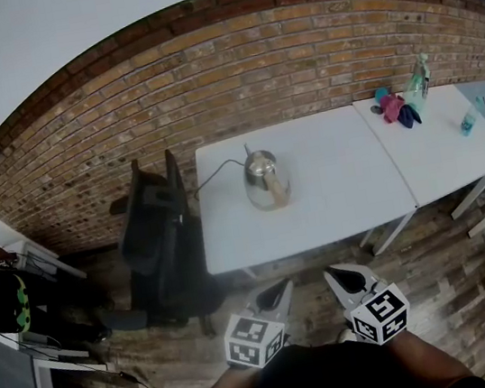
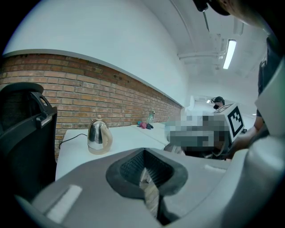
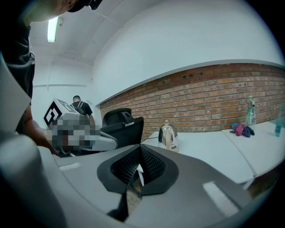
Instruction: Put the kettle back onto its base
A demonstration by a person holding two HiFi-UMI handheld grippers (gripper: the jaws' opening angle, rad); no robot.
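My left tongs (image 1: 273, 297) and right tongs (image 1: 347, 278) are closed, empty, well back from the tabletop (image 1: 343, 195); the kettle (image 1: 265, 178) looks already seated on its base (image 2: 97, 150)

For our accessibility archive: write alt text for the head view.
A steel kettle stands on a white table before a brick wall, its cord trailing left toward a black office chair. At the bottom, the left hand-held gripper and right hand-held gripper are shut and empty, short of the table.
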